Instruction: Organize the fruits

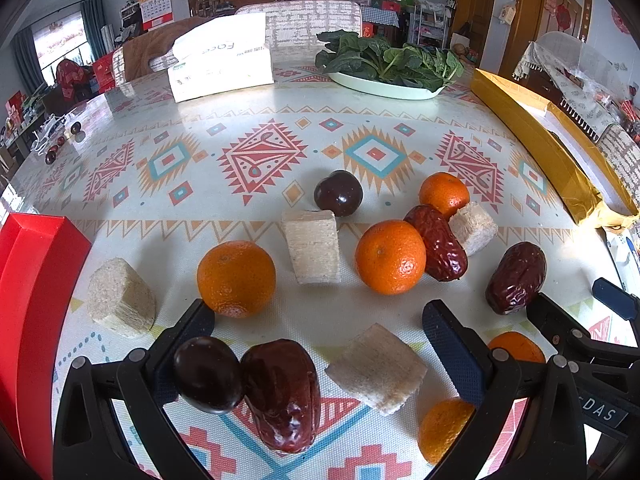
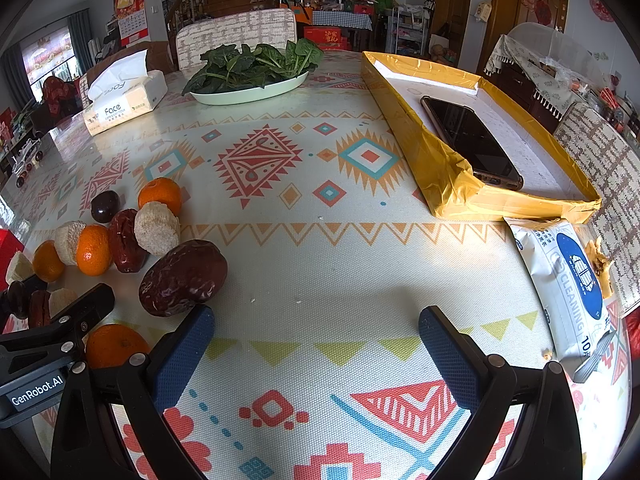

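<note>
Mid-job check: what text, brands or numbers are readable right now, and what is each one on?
"GenRobot.AI": label on the left tool's body, seen from the right wrist.
"DAS": partial label on the right tool's body, seen from the left wrist.
"Face": tissue pack; smaller print unreadable.
"CLEANING" and "10": wipes pack; other print too small.
Wall calendar: unreadable.

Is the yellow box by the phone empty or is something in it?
Not empty: a dark phone lies flat inside the open yellow box; nothing else visible.

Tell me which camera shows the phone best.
The right wrist view: the phone lies in full sight inside the yellow box. The left wrist view shows only that box's outer wall, so the phone is hidden there.
</note>
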Motion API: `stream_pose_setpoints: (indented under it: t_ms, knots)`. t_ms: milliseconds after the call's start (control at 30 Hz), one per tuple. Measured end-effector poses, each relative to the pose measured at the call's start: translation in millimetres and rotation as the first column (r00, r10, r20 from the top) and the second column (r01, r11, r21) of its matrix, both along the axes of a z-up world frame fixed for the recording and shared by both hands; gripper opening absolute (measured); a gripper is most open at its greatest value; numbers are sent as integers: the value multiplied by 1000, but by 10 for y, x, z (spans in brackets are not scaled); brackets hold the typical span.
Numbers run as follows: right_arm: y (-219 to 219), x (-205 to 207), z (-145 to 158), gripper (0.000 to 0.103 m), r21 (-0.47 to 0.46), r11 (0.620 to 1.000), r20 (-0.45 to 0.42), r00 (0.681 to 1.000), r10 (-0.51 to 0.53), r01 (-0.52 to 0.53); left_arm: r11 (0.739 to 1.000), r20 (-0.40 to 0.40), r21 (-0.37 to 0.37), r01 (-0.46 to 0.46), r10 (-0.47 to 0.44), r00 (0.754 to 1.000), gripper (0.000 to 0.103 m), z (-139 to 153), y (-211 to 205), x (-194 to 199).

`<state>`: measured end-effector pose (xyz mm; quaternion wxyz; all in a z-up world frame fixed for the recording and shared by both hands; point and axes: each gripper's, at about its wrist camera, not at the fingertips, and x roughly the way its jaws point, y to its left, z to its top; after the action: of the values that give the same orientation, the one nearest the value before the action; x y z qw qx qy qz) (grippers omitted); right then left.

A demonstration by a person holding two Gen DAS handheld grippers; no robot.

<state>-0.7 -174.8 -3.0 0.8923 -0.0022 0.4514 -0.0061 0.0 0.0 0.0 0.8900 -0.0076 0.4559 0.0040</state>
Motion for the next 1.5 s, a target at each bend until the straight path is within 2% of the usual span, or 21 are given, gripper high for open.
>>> stream_pose_setpoints:
  t_ms: [1267, 1500]
  knots:
    - [-3, -3, -3, 103, 0, 1000, 0, 1000, 0, 0, 1000, 0, 0, 0, 0, 1000, 103, 0, 0, 0]
    - [18, -22, 0, 103, 7, 1000, -7, 1000, 9, -9, 999, -53, -3, 38, -39, 998, 103, 17, 9, 27]
